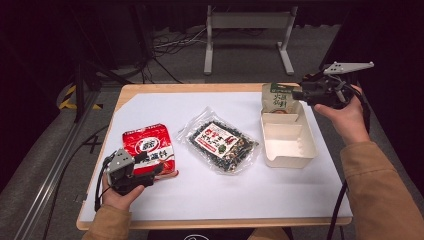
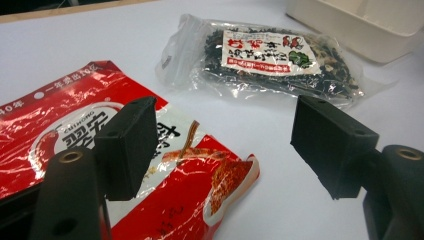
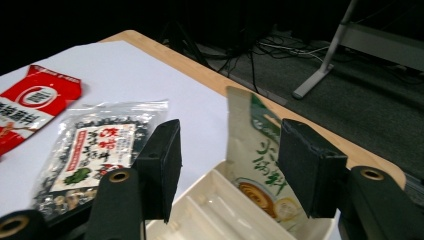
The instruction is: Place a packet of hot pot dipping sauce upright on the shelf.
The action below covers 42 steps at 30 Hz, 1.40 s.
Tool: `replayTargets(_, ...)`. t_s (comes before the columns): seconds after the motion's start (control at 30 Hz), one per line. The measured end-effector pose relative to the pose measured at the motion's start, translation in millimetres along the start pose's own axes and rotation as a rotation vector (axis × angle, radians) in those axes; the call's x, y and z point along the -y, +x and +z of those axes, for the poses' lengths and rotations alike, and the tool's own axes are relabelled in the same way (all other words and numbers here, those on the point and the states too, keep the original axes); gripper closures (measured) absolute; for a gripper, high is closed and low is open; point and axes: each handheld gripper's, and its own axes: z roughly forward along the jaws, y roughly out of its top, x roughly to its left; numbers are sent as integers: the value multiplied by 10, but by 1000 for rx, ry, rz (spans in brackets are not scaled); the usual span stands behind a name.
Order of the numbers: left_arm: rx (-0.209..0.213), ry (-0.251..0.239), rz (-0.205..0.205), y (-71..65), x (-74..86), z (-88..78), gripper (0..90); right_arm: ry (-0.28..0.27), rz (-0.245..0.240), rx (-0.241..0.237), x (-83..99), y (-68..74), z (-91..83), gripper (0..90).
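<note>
Over the table in the high view, the right gripper (image 1: 299, 94) hovered just beside the green pouch (image 1: 278, 98), which stood upright in the far end of the white tray (image 1: 289, 142); the left gripper (image 1: 150, 169) sat at the near edge of the red packet (image 1: 148, 147), with the clear bag of dried greens (image 1: 222, 141) between packet and tray. From the left gripper view, the jaws stood wide apart, the red packet (image 2: 100, 150) lying flat under the left jaw, untouched. From the right gripper view, the jaws were open, nothing pinched; the green pouch (image 3: 255, 155) rose straight ahead between them, its long axis upright, so the right hand looked nearer to it.
</note>
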Motion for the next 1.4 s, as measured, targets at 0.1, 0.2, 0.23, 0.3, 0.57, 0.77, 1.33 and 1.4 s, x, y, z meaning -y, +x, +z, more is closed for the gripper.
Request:
replayTargets(0.1, 5, -6, 3, 2, -41, -4, 266, -12, 0, -25, 39, 136, -49, 425)
replayTargets(0.2, 4, -18, 1, 12, -73, -13, 263, -31, 4, -50, 89, 255, -96, 426)
replayTargets(0.23, 4, -16, -2, 19, -82, -18, 263, -35, 9, -60, 106, 289, -106, 425)
replayTargets(0.3, 0, -17, 1, 33, -98, -17, 261, -36, 4, -71, 145, 365, -132, 427)
replayTargets(0.57, 0, -18, 7, 42, -140, 1, 261, -52, -8, -98, 251, 569, -216, 427)
replayTargets(0.77, -6, -16, 4, 40, -129, -28, 260, -49, -15, -130, 359, 734, -230, 426)
replayTargets(1.33, -91, -12, -25, 216, -260, -266, 241, -33, -19, -211, 660, 1026, -81, 415)
replayTargets(1.4, -98, 9, -39, 266, -277, -258, 233, -33, -20, -216, 681, 1051, -61, 413)
